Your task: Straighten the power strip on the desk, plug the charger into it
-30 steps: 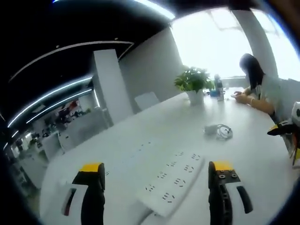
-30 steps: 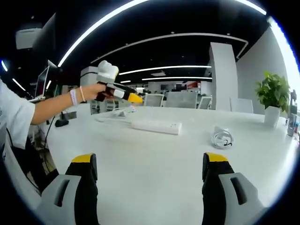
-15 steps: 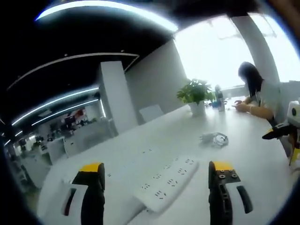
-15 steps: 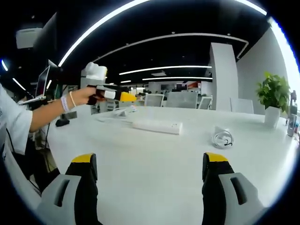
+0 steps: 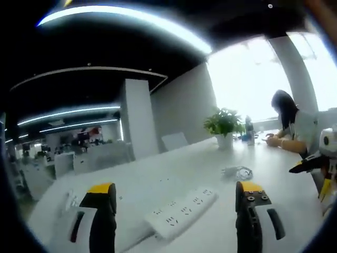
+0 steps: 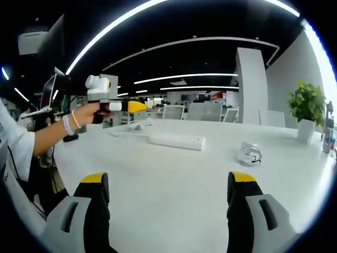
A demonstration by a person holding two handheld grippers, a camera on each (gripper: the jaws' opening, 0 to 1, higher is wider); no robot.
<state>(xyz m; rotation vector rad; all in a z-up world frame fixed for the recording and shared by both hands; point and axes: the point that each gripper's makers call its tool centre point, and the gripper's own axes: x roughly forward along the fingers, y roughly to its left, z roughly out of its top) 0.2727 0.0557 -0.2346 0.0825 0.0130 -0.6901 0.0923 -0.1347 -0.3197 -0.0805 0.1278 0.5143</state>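
A white power strip (image 5: 176, 211) lies askew on the white desk (image 5: 221, 232), just ahead of my left gripper (image 5: 175, 187), which is open and held above the desk. The white charger with its coiled cable (image 5: 238, 172) lies farther off to the right. In the right gripper view the power strip (image 6: 175, 140) sits mid-desk and the charger (image 6: 250, 154) to its right. My right gripper (image 6: 169, 177) is open, low over the desk, well short of both. A hand holds the left gripper (image 6: 118, 105) up in the air at the left.
The strip's cord (image 6: 126, 133) trails off to the left. A potted plant (image 6: 308, 105) and bottles stand at the desk's far end. A person (image 5: 292, 121) sits at the desk beyond the charger. The right gripper (image 5: 316, 161) shows at the right edge.
My left gripper has risen and drawn back to the left, levelling out, so its view now tilts up with more ceiling. The right gripper has not moved.
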